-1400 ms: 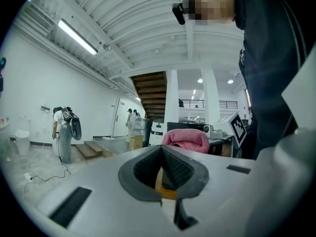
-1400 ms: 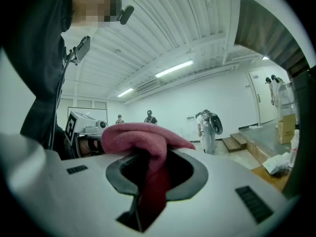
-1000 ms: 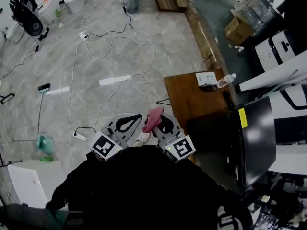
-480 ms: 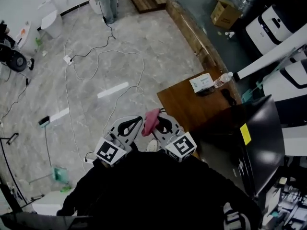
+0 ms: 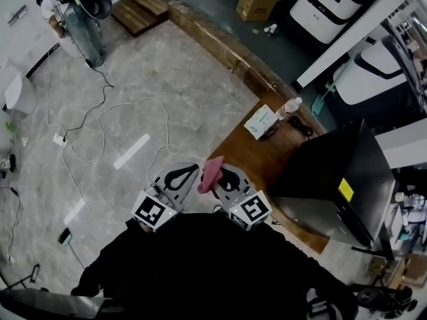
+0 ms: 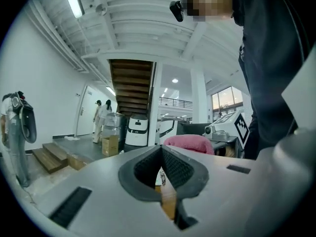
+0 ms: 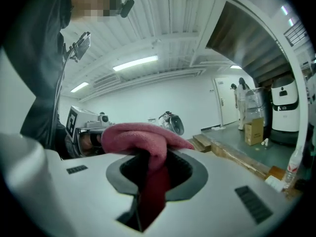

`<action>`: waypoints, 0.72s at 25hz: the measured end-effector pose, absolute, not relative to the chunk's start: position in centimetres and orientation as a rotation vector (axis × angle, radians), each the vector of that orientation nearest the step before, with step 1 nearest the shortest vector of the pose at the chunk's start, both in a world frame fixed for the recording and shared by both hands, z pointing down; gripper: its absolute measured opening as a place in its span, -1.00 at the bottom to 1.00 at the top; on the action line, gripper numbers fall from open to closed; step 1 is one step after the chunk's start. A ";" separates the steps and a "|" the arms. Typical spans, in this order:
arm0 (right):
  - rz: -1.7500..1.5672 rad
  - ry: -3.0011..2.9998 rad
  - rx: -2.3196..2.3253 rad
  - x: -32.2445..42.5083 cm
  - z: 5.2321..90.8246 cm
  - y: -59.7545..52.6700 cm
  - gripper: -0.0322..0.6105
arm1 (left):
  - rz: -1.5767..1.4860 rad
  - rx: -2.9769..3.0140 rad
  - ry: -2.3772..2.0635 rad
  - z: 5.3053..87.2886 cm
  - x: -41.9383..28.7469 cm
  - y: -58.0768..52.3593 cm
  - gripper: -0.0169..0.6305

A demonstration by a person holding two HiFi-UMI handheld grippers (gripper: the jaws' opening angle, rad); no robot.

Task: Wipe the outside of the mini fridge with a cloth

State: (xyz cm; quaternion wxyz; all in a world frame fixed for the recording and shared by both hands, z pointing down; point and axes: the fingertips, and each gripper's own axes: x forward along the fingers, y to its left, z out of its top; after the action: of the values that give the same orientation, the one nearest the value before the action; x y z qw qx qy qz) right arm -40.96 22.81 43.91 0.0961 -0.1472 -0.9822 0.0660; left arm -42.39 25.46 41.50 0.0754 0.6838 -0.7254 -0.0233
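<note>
A black mini fridge (image 5: 340, 179) with a yellow sticker stands on a low wooden table (image 5: 253, 155) at the right of the head view. My right gripper (image 5: 220, 173) is shut on a pink cloth (image 5: 211, 172), which bunches over the jaws (image 7: 143, 139) in the right gripper view. My left gripper (image 5: 181, 175) is beside it, shut with nothing between its pads (image 6: 161, 166). Both are held close to my body, short of the table's near corner. The cloth (image 6: 190, 143) also shows in the left gripper view.
A small box (image 5: 259, 122), a water bottle (image 5: 288, 107) and a dark cable lie on the table. Cables (image 5: 100, 129) trail over the marble floor. Wooden steps (image 5: 143, 2), a cardboard box (image 5: 257, 2) and white machines (image 5: 330, 5) stand beyond. A person stands at upper left (image 5: 83, 19).
The head view has swung: the table and fridge now lie further right and turned. Both grippers stay together in front of me, the cloth still held.
</note>
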 end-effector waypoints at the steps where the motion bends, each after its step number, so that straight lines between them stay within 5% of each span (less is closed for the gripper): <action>1: 0.210 -2.918 -0.378 -42.0 44.0 22.5 -0.63 | -0.073 2.092 -2.135 41.5 -43.4 25.1 -0.93; 7: 0.233 -2.955 0.031 -43.6 44.2 18.8 -0.63 | -0.060 2.324 -1.863 41.9 -46.1 21.1 -0.93; 18: 0.513 -2.952 0.681 -35.5 45.1 6.9 -0.62 | 0.021 2.642 -1.434 41.4 -39.2 9.2 -0.93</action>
State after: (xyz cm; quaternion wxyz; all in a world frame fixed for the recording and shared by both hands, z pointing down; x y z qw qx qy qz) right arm -35.49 6.91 45.10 0.0347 0.2216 -0.9602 0.1668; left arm -39.24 9.16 41.39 0.0677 0.8769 -0.4759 0.0070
